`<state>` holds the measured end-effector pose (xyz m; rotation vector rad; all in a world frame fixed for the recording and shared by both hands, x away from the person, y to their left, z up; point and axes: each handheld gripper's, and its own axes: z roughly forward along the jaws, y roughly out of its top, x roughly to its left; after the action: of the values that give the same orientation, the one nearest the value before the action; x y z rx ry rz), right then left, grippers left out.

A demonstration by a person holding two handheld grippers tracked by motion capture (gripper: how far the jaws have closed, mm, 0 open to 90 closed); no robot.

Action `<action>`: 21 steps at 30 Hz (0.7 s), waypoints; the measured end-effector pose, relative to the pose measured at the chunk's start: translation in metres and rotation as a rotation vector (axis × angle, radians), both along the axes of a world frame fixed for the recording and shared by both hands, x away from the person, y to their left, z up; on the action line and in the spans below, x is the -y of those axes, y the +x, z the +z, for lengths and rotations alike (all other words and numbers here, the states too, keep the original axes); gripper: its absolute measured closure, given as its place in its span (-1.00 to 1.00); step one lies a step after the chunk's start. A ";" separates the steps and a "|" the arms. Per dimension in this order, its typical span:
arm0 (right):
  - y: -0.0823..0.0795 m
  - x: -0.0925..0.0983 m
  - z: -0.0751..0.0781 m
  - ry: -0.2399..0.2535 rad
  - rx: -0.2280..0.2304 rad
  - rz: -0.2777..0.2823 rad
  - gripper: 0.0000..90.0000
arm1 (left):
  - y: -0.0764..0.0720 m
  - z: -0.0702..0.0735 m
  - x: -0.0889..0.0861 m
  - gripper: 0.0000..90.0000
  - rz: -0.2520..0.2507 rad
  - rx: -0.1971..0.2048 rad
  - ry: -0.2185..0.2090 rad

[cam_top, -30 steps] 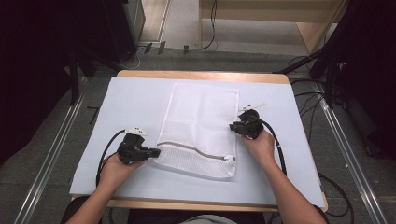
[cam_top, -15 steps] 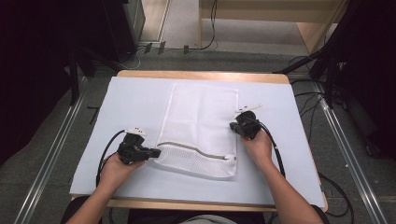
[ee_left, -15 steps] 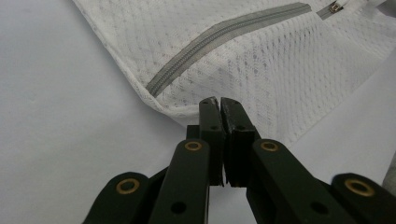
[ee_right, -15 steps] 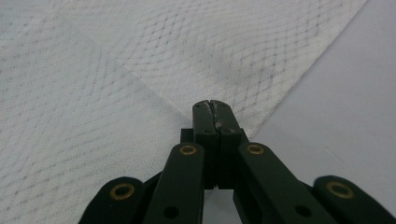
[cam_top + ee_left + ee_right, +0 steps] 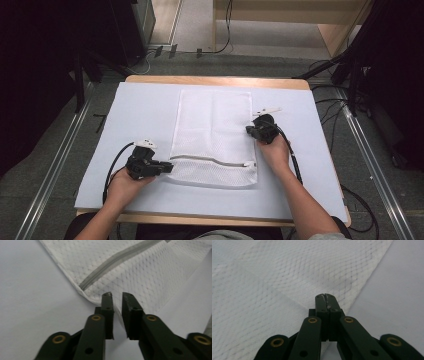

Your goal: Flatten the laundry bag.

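White mesh bag [image 5: 215, 137] lies flat mid-table, zipper end nearest the person; left gripper [image 5: 117, 296], jaws slightly parted and empty, sits at its near-left corner, while right gripper [image 5: 326, 297], jaws together, likely pins the right edge.

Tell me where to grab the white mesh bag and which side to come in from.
Take the mesh bag at its near left corner, just below the zipper, coming from the left with the left tongs. The bag lies flat, so only its hemmed edge offers something to pinch.

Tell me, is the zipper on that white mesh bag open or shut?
Shut: the grey zipper runs as one closed line across the white mesh bag, with no gap.
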<state>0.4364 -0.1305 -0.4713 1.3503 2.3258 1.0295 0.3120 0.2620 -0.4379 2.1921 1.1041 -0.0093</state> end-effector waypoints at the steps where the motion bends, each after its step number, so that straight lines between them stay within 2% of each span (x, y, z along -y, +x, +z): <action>1: -0.001 0.001 0.002 0.011 -0.002 0.005 1.00 | 0.000 0.001 -0.001 0.73 0.003 0.004 -0.011; 4: -0.007 0.003 0.012 0.040 0.012 0.012 1.00 | 0.001 0.004 -0.004 0.60 0.015 0.018 -0.031; 7: -0.015 0.007 0.023 0.064 0.001 0.026 1.00 | 0.004 0.008 -0.005 0.52 0.028 0.019 -0.042; 10: -0.026 0.008 0.032 0.083 -0.002 0.048 1.00 | 0.007 0.011 -0.003 0.42 0.020 0.027 -0.041; 15: -0.044 0.009 0.038 0.101 -0.020 0.072 0.99 | 0.016 0.017 0.003 0.26 0.009 0.027 -0.041; 19: -0.053 0.012 0.039 0.114 -0.038 0.101 0.89 | 0.020 0.024 0.006 0.18 -0.007 0.027 -0.059; 21: -0.057 0.016 0.039 0.127 -0.040 0.117 0.80 | 0.024 0.026 0.008 0.13 -0.021 0.016 -0.048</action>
<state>0.3791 -0.1465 -0.4322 1.3034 2.4312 1.2146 0.3356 0.2541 -0.4115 2.1571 1.0615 -0.0270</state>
